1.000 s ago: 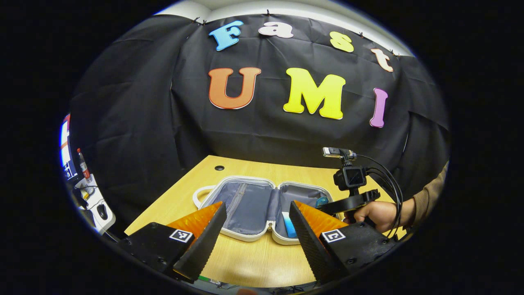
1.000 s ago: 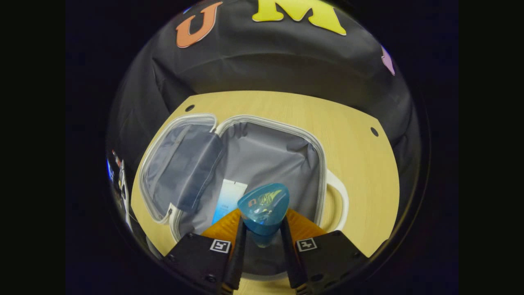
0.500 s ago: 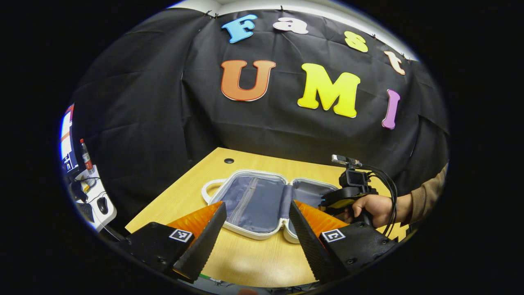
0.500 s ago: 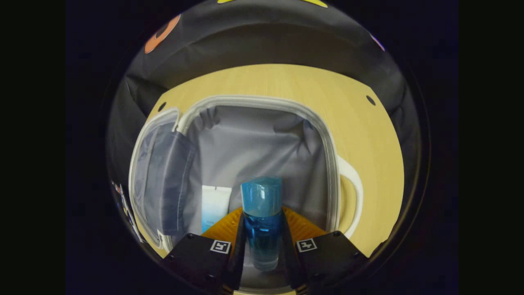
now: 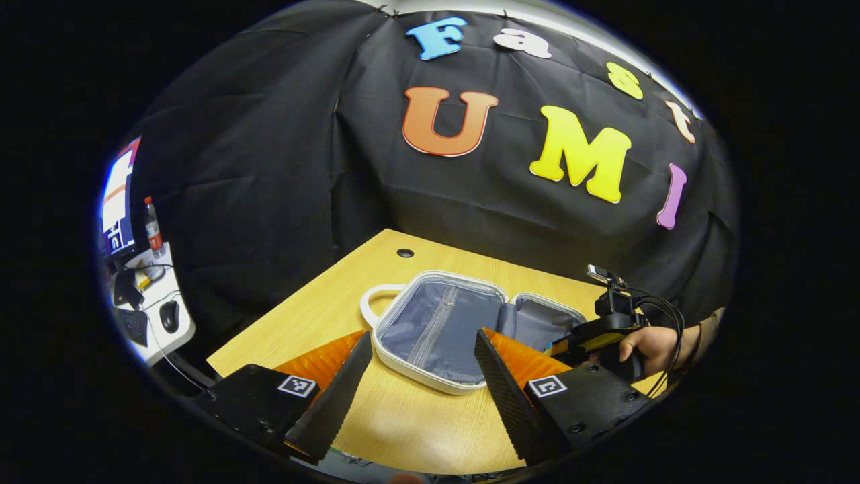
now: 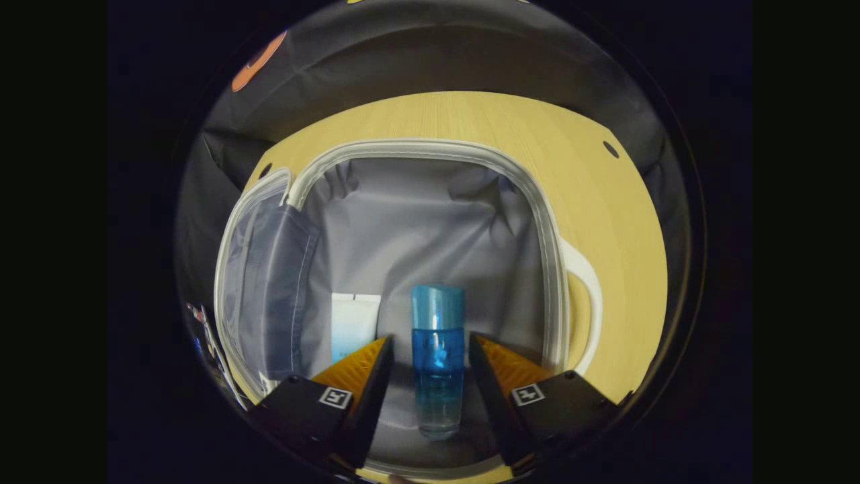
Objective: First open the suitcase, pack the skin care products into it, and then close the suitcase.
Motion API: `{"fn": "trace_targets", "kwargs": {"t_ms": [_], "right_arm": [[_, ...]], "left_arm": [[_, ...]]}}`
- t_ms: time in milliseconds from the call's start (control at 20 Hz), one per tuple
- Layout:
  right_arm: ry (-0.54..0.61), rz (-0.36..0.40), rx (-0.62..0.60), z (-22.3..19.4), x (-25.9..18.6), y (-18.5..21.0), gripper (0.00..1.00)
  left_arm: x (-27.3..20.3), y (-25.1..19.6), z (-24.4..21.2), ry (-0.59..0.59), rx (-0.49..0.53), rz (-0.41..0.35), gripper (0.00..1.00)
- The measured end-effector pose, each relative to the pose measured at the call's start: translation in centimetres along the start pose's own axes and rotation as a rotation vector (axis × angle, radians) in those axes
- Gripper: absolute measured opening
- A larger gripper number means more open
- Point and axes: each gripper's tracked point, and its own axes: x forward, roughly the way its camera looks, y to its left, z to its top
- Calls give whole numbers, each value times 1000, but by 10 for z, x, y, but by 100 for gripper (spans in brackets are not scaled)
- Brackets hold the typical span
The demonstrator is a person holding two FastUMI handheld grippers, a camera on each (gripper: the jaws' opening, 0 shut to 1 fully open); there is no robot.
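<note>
The tube's lower end sits hidden behind the right tool. The suitcase's far half is partly blocked by a finger.

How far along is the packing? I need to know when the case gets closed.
Done: the suitcase lies open, with a white tube and a blue bottle on its grey lining. In hand: nothing; the right gripper is open around the bottle, fingers apart from it, and the left gripper hangs open in front of the case. Left: closing the suitcase.
</note>
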Motion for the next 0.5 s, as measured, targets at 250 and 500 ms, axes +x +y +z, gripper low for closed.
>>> {"fn": "trace_targets", "kwargs": {"t_ms": [250, 500], "right_arm": [[-77, 66, -7, 11, -50, -2, 77], [-253, 136, -100, 35, -132, -23, 81]], "left_arm": [[34, 55, 7, 29, -120, 30, 99], [100, 96, 13, 76, -285, -12, 99]]}}
